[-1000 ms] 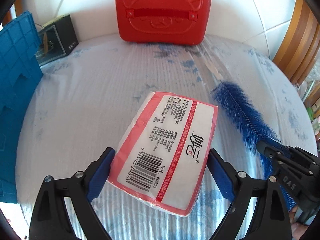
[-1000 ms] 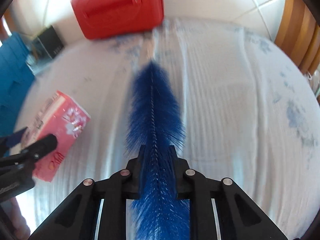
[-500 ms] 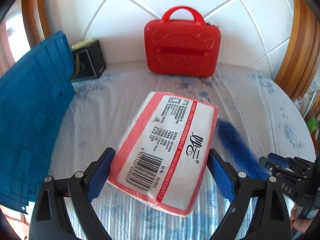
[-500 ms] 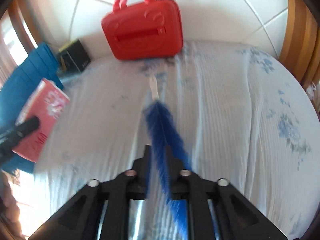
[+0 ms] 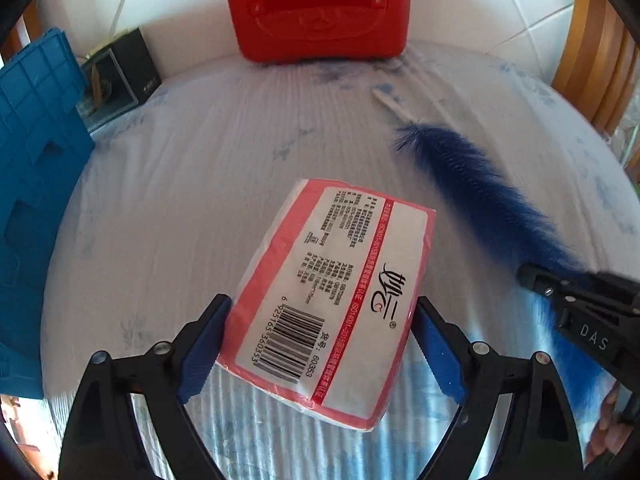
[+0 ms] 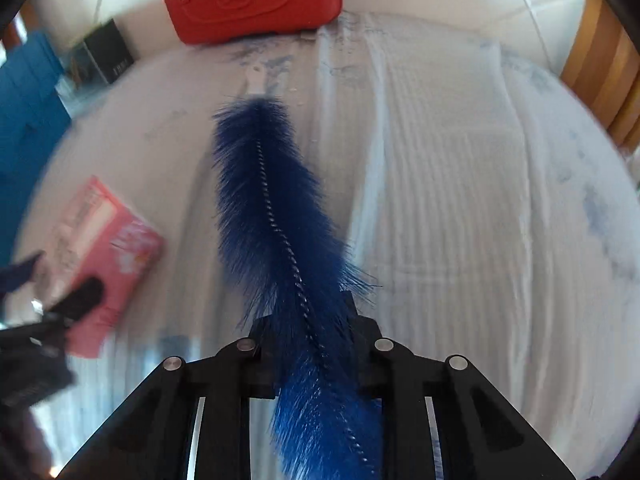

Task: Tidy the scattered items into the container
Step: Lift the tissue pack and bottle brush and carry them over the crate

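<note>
My left gripper (image 5: 320, 336) is shut on a red-and-white tissue pack (image 5: 332, 296), barcode side up, held above the bed. The pack also shows at the left of the right wrist view (image 6: 108, 248). My right gripper (image 6: 308, 328) is shut on a long blue bottle brush (image 6: 272, 208) with a twisted wire core; its white handle tip (image 6: 254, 76) points toward the far wall. The brush (image 5: 472, 184) and right gripper (image 5: 580, 300) show at the right of the left wrist view. A blue crate (image 5: 32, 168) stands at the left.
A red bear-embossed case (image 5: 316, 8) stands against the white tiled wall at the back. A black box (image 5: 120, 76) sits beside the crate. The bed (image 6: 460, 200) has a pale blue-flowered sheet. A wooden frame (image 5: 592, 68) borders the right.
Both grippers first rose and drew back, then dropped forward again toward the bed. The tissue pack and the brush stayed gripped throughout.
</note>
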Available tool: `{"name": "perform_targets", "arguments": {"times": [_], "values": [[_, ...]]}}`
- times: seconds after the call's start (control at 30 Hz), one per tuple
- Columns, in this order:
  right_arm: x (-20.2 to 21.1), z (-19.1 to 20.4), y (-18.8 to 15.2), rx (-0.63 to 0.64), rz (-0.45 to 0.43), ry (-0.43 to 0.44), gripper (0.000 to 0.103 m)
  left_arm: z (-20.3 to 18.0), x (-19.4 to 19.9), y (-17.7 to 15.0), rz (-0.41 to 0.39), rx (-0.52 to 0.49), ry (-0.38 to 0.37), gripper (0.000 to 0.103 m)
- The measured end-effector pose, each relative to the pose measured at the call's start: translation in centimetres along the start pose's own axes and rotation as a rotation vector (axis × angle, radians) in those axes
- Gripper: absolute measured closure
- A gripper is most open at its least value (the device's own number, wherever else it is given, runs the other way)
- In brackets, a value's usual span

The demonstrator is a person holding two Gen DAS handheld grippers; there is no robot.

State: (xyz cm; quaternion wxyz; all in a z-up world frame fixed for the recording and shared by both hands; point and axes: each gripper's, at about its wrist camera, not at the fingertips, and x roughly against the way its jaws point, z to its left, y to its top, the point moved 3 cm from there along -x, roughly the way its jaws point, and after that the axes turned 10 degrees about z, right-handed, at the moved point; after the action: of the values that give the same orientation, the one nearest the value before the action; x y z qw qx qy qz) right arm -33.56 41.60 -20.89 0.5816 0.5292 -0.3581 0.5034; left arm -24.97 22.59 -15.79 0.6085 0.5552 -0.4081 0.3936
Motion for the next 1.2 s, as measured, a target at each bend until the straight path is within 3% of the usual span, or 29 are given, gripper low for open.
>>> {"name": "perform_targets", "arguments": {"times": [0.07, 0.13, 0.43, 0.63, 0.9, 1.2], "values": [[1.3, -0.7, 0.2, -0.063, -0.013, 0.149, 0.084, 0.4, 1.9, 0.6, -0.043, 0.005, 0.005, 0.014], [3.3, -0.6, 0.5, -0.073, -0.051, 0.215, 0.084, 0.8, 4.0, 1.5, -0.087, 0.012, 0.014, 0.014], [11.4, 3.6, 2.1, 0.012, -0.198, 0.307, 0.084, 3.8, 10.4, 3.1, -0.194, 0.077, 0.017, 0.014], [17.3, 8.8, 2.7, 0.121, -0.302, 0.359, 0.084, 7.7, 16.0, 3.3, -0.288, 0.143, 0.051, 0.013], [25.2, 20.2, 4.4, 0.285, -0.424, 0.414, 0.084, 17.3, 25.8, 2.9, -0.451, 0.215, 0.192, 0.013], [31.2, 40.2, 3.2, 0.444, -0.512, 0.492, 0.084, 36.1, 34.8, -0.8, -0.525, 0.258, 0.365, 0.013]]}}
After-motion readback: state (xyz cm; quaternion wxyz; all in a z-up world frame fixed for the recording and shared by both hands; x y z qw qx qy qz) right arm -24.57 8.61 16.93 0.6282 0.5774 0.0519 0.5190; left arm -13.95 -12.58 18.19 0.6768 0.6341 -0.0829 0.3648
